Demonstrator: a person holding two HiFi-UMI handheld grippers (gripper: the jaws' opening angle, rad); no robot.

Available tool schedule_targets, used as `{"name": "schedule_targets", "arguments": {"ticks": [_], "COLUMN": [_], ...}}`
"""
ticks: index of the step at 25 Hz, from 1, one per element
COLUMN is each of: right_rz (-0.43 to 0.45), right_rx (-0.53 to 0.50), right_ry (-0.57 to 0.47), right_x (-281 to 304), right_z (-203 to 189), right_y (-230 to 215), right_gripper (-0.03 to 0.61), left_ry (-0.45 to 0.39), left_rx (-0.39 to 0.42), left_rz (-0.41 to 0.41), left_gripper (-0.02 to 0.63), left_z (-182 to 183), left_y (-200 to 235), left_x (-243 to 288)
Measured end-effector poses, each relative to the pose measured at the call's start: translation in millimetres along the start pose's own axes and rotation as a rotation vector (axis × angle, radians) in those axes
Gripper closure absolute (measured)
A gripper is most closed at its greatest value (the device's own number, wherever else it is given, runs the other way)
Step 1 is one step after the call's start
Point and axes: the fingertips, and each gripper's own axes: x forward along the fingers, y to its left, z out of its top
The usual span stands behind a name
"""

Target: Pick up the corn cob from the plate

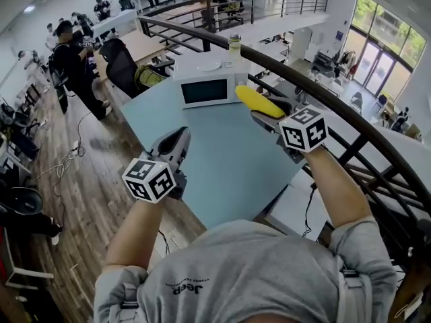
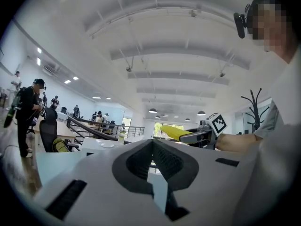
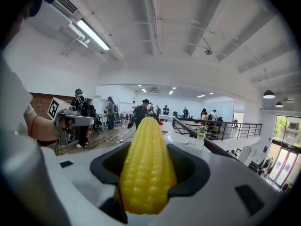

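corn: the corn (image 1: 254,100) is off the plate already. It's up in the air over the far right side of the table (image 1: 229,160), just in front of the microwave (image 1: 206,86).

right gripper: the right gripper (image 1: 268,113) is clamped on the corn's fat end. The right gripper view shows both pads hugging it, with most of the cob poking out past the tips.

plate: the white plate (image 1: 209,66) sits on top of the microwave, beside a bottle (image 1: 234,44). Looks bare to me, but it's small in the head view.

left gripper: the left gripper (image 1: 176,140) is clenched on nothing, tips together. It hangs over the near left part of the table, well apart from the corn.

task status: I'd call the pick-up basically done, it just has to not get fumbled.

worry 1: the cob is tapered, bumpy and held by one end. If the squeeze eases even a bit, I reckon it slides forward out of the jaws onto the table.

worry 2: the long overhang means a quick swing could lever it loose.

worry 3: the tip is near the microwave's corner, so pushing forward could knock it.

worry 4: the railing runs close on the right, so a wide move that way risks a bump.
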Motion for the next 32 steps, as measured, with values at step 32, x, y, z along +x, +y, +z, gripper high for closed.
{"name": "schedule_targets", "arguments": {"ticks": [32], "right_rz": [0.080], "right_rx": [0.205], "right_ry": [0.137], "right_x": [7.7], "right_z": [-165.3], "right_y": [86.9], "right_gripper": [0.324], "left_ry": [0.192], "left_rx": [-0.085], "left_rz": [0.005], "left_gripper": [0.595], "left_z": [-159.1], "left_y": [4.2], "left_x": [-42.6]}}
